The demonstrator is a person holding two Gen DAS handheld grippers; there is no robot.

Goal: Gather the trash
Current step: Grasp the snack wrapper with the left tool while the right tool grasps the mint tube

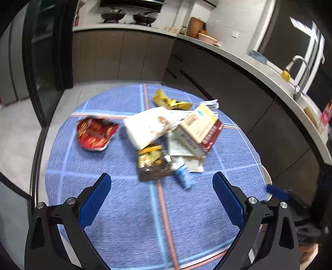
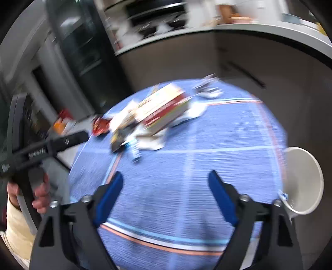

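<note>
Trash pile [image 1: 166, 137] lies ahead of the spread, empty left claw [image 1: 161, 182]

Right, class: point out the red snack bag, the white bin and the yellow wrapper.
red snack bag [image 1: 94, 133], left wrist view, middle of its crumpled face.
white bin [image 2: 311, 172], right wrist view, inner wall near the rim.
yellow wrapper [image 1: 170, 100], left wrist view, its centre.

Gaping right tongs [image 2: 165, 182] above blue tablecloth [image 2: 207, 166], blurred trash pile [image 2: 153, 116] beyond, white bin [image 2: 305, 178] alongside.

Home kitchen: stove pans [image 1: 128, 15], sink faucet [image 1: 299, 70] (grey cabinets [image 1: 124, 54] below).
</note>
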